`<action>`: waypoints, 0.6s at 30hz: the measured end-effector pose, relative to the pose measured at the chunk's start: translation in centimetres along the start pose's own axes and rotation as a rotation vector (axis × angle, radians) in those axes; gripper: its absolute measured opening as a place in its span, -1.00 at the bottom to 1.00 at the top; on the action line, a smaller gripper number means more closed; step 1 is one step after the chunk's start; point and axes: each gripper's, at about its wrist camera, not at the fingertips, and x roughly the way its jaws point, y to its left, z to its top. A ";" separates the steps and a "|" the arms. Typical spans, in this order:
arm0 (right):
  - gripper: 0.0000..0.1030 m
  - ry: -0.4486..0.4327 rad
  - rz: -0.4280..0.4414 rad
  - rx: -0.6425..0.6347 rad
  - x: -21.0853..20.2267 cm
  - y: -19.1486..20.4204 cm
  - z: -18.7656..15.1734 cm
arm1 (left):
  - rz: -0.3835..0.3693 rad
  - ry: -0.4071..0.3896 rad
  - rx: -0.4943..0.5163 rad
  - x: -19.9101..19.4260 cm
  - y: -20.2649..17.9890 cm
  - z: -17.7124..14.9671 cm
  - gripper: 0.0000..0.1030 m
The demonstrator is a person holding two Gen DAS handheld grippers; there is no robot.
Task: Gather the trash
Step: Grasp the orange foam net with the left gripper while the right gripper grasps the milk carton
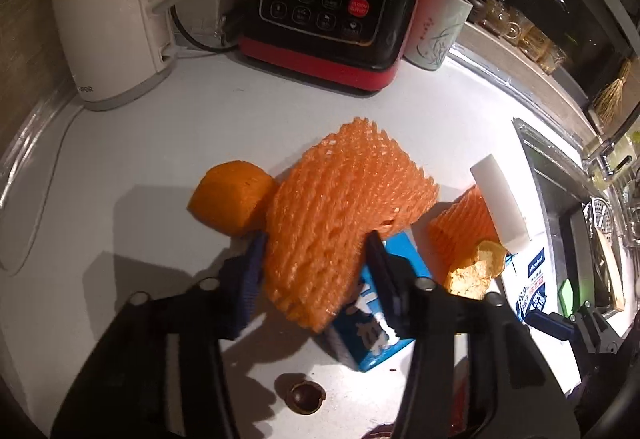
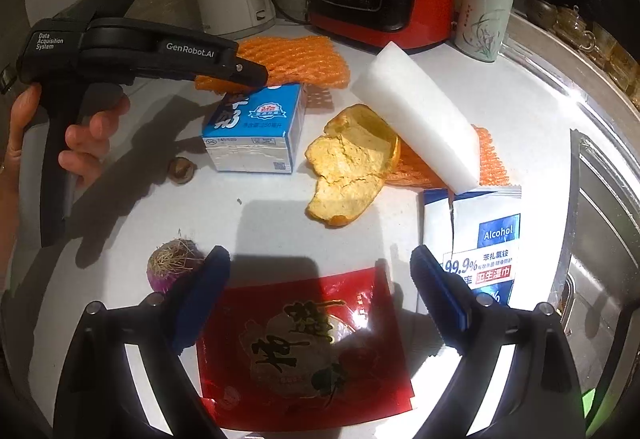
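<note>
Your left gripper [image 1: 316, 267] has a black frame, round silver screw heads at the finger joints, and dark blue ribbed pads [image 1: 250, 279]. Seen from the right wrist camera, its body is a black pistol-grip unit printed "GenRobot.AI" and "Data Acquisition System" in white. Your left hand [image 2: 60, 135] is bare; no sleeve is visible. Your right gripper [image 2: 320, 291] matches: black arms, silver screws, blue pads [image 2: 436, 283], possibly ribbed, though blur limits certainty.

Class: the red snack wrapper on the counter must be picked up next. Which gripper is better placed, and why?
Right. The right gripper is open with the red snack wrapper directly between its fingers, while the left gripper is already closed around the orange foam net.
</note>
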 end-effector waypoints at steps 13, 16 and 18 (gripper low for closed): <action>0.95 -0.087 0.052 -0.032 0.6 4.2 5.4 | 0.017 -0.148 -0.112 -7.8 3.1 -1.4 -0.58; 0.95 -0.093 0.027 -0.019 2.1 5.4 7.3 | 0.054 -0.177 -0.129 -9.9 3.8 -2.6 -0.57; 0.95 -0.082 -0.004 -0.007 3.6 5.9 8.4 | 0.067 -0.188 -0.147 -10.8 4.2 -3.4 -0.57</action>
